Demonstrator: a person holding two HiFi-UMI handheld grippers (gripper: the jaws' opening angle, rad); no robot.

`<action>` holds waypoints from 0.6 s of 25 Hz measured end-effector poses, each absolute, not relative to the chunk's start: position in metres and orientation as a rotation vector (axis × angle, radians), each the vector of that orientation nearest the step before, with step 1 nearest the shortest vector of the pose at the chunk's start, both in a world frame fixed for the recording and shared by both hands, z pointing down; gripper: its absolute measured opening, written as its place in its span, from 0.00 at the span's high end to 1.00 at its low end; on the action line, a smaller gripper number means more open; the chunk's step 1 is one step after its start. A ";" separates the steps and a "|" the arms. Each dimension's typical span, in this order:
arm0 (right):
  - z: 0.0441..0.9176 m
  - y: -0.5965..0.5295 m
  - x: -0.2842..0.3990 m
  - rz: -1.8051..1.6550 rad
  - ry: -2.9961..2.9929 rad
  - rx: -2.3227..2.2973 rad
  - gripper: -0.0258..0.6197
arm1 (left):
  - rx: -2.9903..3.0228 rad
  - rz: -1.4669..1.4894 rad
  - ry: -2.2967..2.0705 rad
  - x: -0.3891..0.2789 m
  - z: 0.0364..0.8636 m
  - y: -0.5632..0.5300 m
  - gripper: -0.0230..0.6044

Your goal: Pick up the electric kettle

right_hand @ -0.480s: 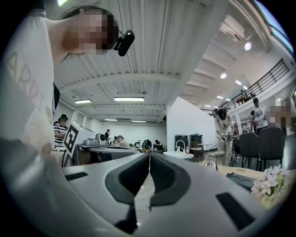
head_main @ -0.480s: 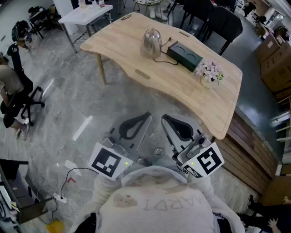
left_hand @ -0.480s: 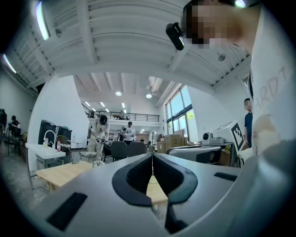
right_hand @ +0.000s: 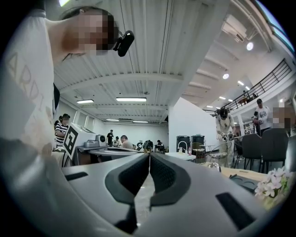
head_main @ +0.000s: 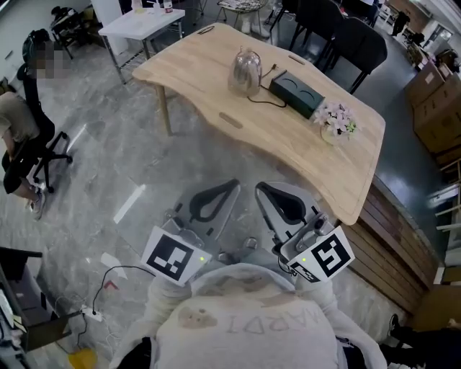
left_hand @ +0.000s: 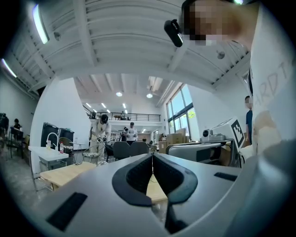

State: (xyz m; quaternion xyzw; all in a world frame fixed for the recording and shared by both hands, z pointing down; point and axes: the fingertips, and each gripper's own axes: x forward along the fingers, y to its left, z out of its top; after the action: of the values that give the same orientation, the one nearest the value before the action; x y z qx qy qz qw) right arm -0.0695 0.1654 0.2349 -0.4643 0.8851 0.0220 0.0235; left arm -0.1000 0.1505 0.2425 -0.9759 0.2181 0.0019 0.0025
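Observation:
The electric kettle (head_main: 245, 70), clear glass with a metal top, stands upright at the far side of the wooden table (head_main: 238, 122). A cord runs from it to a dark green box (head_main: 295, 92). Both grippers hover over the floor close to the person's chest, well short of the table. The left gripper (head_main: 234, 184) and the right gripper (head_main: 260, 186) point level toward the table, side by side, both shut on nothing. In the left gripper view the left gripper's (left_hand: 152, 155) pads meet, and in the right gripper view so do the right gripper's (right_hand: 149, 154).
A small pot of pink flowers (head_main: 333, 119) stands near the table's right end. Black chairs (head_main: 353, 39) line the far side. A white table (head_main: 140, 21) is at the back left, a seated person on an office chair (head_main: 32, 155) at the left, cardboard boxes (head_main: 436, 94) at the right.
Both grippers stay where they were, still shut. The view has only shifted slightly, so the table and kettle sit a little further right.

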 end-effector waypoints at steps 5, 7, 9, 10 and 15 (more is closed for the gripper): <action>0.234 0.164 -0.075 0.037 2.707 -1.427 0.93 | -3.063 0.012 0.703 -0.112 0.244 0.150 0.94; 0.235 0.163 -0.074 0.014 2.676 -1.420 0.93 | -3.062 0.009 0.711 -0.116 0.246 0.150 0.94; 0.237 0.160 -0.073 0.008 2.673 -1.411 0.92 | -3.059 0.009 0.718 -0.118 0.248 0.148 0.94; 0.238 0.158 -0.072 0.016 2.685 -1.409 0.93 | -3.058 0.009 0.723 -0.118 0.249 0.147 0.94; 0.243 0.142 -0.066 0.048 2.710 -1.446 0.92 | -3.064 0.001 0.750 -0.121 0.252 0.132 0.94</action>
State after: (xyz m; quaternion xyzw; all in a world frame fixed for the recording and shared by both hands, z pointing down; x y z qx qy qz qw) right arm -0.0662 0.1416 0.2426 -0.4705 0.8816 0.0155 0.0350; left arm -0.1207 0.1323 0.2521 -0.9713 0.2377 0.0002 -0.0062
